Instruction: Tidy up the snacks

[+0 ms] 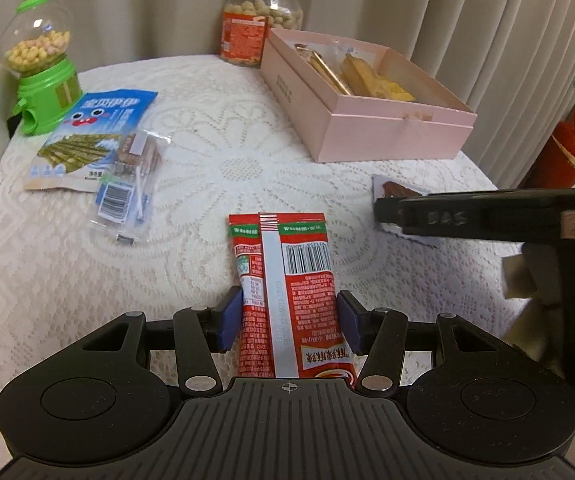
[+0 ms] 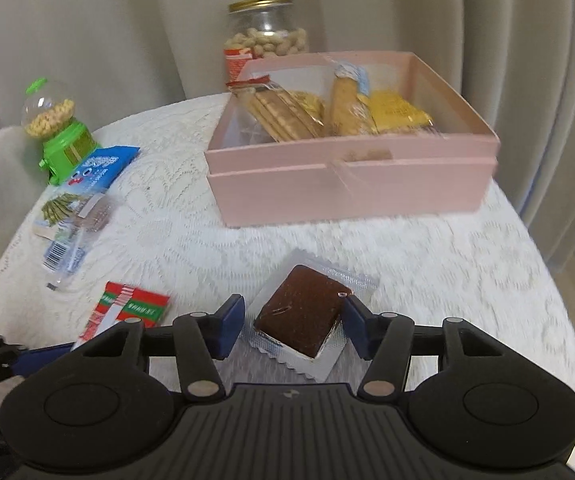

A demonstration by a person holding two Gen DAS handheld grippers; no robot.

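Red sachet [image 1: 285, 292]: long flat snack packet, barcode side up, lying near the front edge of the worktop [image 1: 223, 168]; its long axis runs straight away from the left tool [image 1: 289, 322], toward the far edge.
Left tool: blue pads bracket the sachet's near half, one on each long side; the left pad looks to touch the packet edge, the right pad shows a thin gap. Jaws at middling width; I judge no firm squeeze yet.
Brown cake slice [image 2: 303, 314]: in a clear wrapper, near the front edge toward the right side, lying skewed so one corner points to the far edge.
Right tool [image 2: 293, 326]: jaws straddle the slice; the right pad sits at its far-right corner, the left pad stands clear of it. Half-wide, not gripping as far as I can tell.
Pink box [image 2: 351, 184]: open, at the far right of the worktop, already holding biscuit sticks and yellow packets; it lies straight ahead of the right tool, ahead and to the right of the left tool.
Nearer hand: the right one is closer to the box; the left has the longer diagonal carry.
Key relation: each snack already lies between its own tool's pads, so closing comes first, then a lift over the near wall of the box.
Still loose: blue seaweed packet [image 1: 87, 140] and clear-wrapped packet [image 1: 131, 184] by the left edge.
Left-edge and far-edge fixtures: green candy dispenser [image 1: 43, 76], peanut jar [image 1: 261, 20].
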